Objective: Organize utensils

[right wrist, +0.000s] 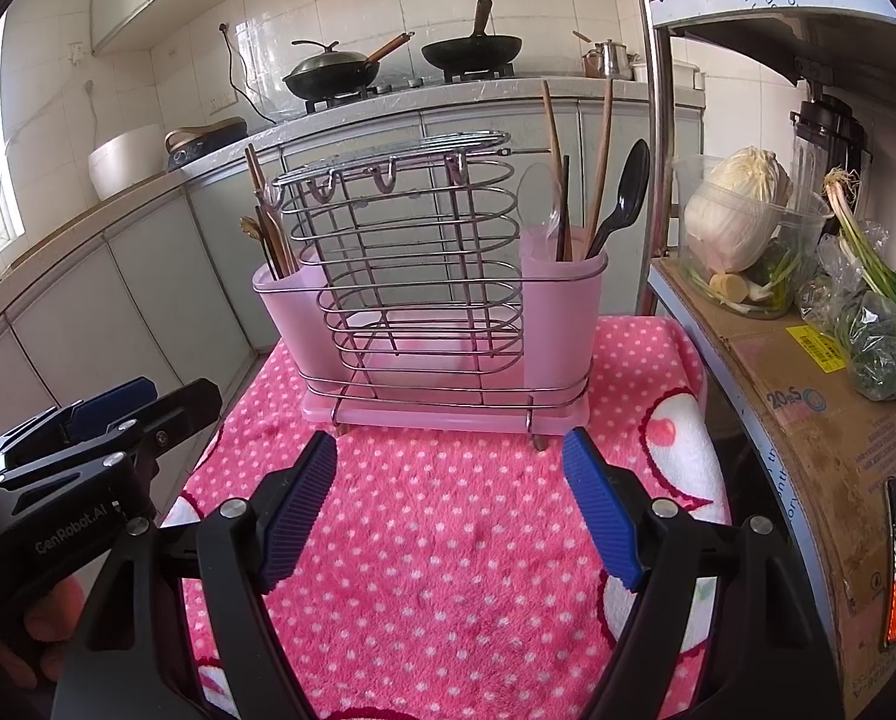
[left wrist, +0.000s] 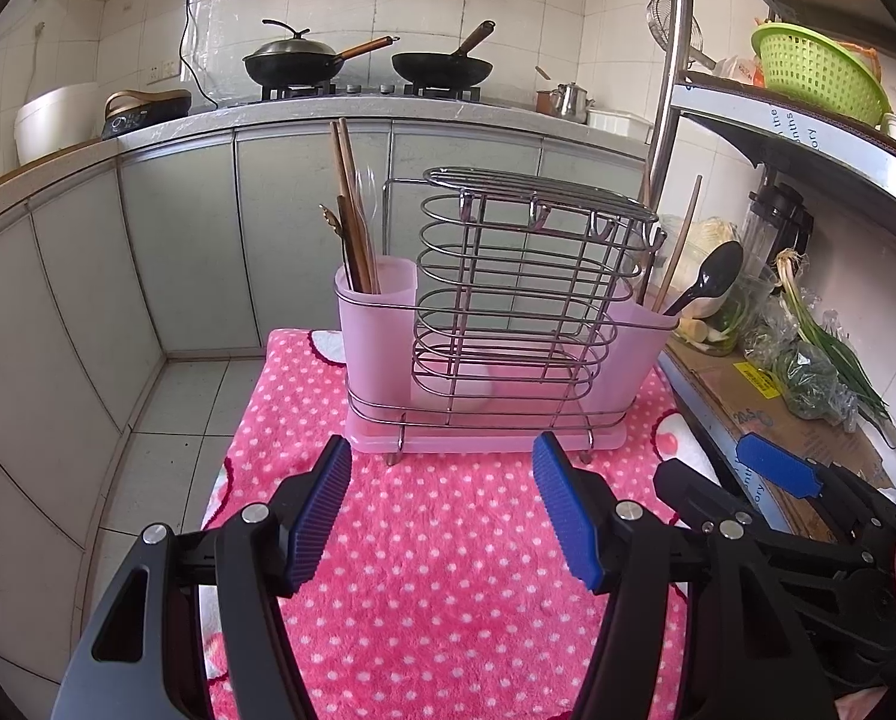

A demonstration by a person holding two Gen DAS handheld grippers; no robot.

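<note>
Item: wire utensil rack (left wrist: 508, 300) on a pink drip tray, standing at the far end of a pink polka-dot towel (left wrist: 424, 540). We count two pink plastic cups. The left cup (left wrist: 376, 324) holds wooden chopsticks (left wrist: 349, 204) and a darker utensil; the right cup (right wrist: 562, 300) holds a black spoon (right wrist: 619, 204), a clear spoon (right wrist: 538, 198) and more chopsticks. No utensil lies loose on the towel.

Tools: left gripper (left wrist: 442, 510) and right gripper (right wrist: 451, 504), both spread wide and empty, hovering side by side just short of the rack.

Judgement: the scene fits either a sort about to start — chopsticks and spoons mixed in the right cup — or utensils already put away. For any lift, we would pinch a handle high, above the cup rim, and draw it straight up so the light rack does not tip.

Room: tiled kitchen; two woks (left wrist: 292, 57) on a gas stove; grey cabinets below; a shelf at right carrying napa cabbage (right wrist: 736, 210), green onions and a green colander (left wrist: 820, 72).
</note>
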